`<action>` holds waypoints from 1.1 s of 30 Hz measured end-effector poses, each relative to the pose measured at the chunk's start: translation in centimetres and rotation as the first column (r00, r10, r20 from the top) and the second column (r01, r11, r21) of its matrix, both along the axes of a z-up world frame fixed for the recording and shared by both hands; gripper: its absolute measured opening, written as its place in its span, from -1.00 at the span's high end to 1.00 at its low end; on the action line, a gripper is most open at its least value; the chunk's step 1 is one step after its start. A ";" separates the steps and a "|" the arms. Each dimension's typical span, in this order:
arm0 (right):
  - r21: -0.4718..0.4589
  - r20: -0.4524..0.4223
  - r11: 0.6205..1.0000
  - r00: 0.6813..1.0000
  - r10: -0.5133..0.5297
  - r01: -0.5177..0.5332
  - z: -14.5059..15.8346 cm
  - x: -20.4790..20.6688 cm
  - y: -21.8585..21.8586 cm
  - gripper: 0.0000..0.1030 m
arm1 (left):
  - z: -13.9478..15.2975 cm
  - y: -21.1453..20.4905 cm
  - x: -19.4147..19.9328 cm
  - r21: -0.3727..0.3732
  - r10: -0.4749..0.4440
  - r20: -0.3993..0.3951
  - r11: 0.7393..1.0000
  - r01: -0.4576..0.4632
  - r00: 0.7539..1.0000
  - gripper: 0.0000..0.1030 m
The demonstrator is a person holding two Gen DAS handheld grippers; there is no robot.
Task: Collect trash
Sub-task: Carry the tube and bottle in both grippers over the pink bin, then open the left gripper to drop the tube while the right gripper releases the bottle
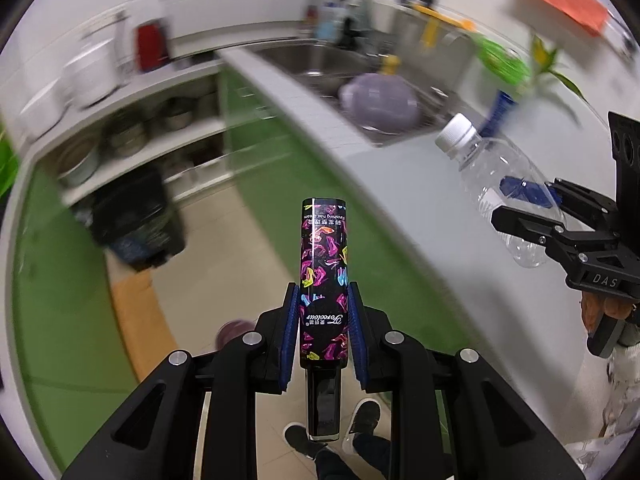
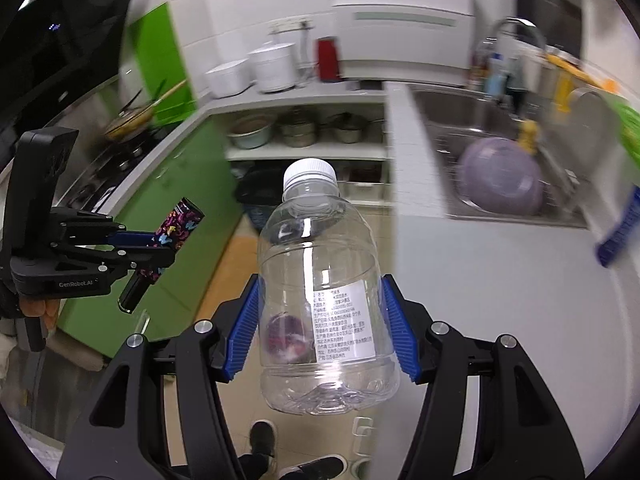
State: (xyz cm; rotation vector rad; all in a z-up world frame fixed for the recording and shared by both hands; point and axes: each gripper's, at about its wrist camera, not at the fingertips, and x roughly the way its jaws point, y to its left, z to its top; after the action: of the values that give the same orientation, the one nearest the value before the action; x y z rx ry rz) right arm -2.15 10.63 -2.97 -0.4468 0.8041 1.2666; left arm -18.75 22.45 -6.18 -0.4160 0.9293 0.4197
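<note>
Both claws loaded, carrying over the floor. My left gripper (image 1: 323,330) is clenched on the hair cream tube (image 1: 324,276), blue pads on both sides of its lower body, cap end hanging below the fingers toward my shoes, long axis running straight out along the fingers. My right gripper (image 2: 320,328) is clenched on the empty clear bottle (image 2: 320,300), pads on its flanks near the labelled midsection, white cap (image 2: 310,174) pointing away from me, so its long axis also lies along the fingers. From the left camera the bottle (image 1: 508,196) sits off to the right, tilted, cap toward the sink (image 1: 320,64); from the right camera the tube (image 2: 168,240) is off to the left, slanted up. The two claws are side by side, apart, not touching. What matters for the next move is the dark bin (image 1: 132,216): in the left view it stands far left on the floor, below the open shelves (image 1: 132,148) with pots, beside the green cabinets (image 1: 256,128). In the right view a dark shape behind the bottle's neck, likely that bin, is mostly hidden and blurred. I judge the left claw nearer, so the tube probably drops first, the bottle after. The counter (image 1: 420,184) edge lies right of both claws. Background is motion-blurred, so the bin's opening can't be judged.
</note>
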 end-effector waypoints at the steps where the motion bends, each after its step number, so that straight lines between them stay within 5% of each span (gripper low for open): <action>1: -0.008 -0.005 1.000 1.000 0.020 -0.020 -0.3 -1.2 1.2 -0.14 | -0.3 0.9 -1.4 -0.006 0.031 0.002 0.999 -0.031 1.000 0.55; 9: -0.099 -0.015 0.989 0.994 0.106 -0.107 -6.1 -6.5 8.7 -0.14 | -6.1 5.7 -6.6 -0.066 0.177 -0.005 0.982 -0.177 0.984 0.55; 23: -0.234 -0.038 0.968 0.996 0.082 -0.089 -34.6 -6.9 14.8 -0.15 | -37.9 14.0 -5.4 -0.200 0.225 -0.034 0.953 -0.227 0.974 0.53; 24: -0.239 -0.034 0.967 0.996 0.085 -0.090 -36.1 -6.9 15.2 -0.15 | -39.1 14.3 -5.2 -0.205 0.230 -0.035 0.951 -0.232 0.973 0.45; 26: -0.244 -0.030 0.965 0.996 0.087 -0.092 -38.1 -6.8 15.4 -0.15 | -42.1 15.3 -5.2 -0.215 0.251 -0.036 0.943 -0.253 0.967 -0.24; 27: -0.249 -0.028 0.964 0.996 0.088 -0.092 -39.4 -6.7 15.6 -0.15 | -42.9 15.6 -5.2 -0.214 0.262 -0.036 0.941 -0.263 0.965 -0.81; 33: -0.271 -0.032 0.955 0.992 0.118 -0.123 -42.8 -6.7 17.2 -0.15 | -45.7 17.9 -6.1 -0.204 0.321 -0.053 0.924 -0.325 0.946 -0.90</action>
State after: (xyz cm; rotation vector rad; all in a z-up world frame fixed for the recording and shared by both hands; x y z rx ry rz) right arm -8.89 27.81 -45.81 -0.7179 0.9825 1.2773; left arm -24.87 40.34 -51.89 -0.7671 0.9291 0.6292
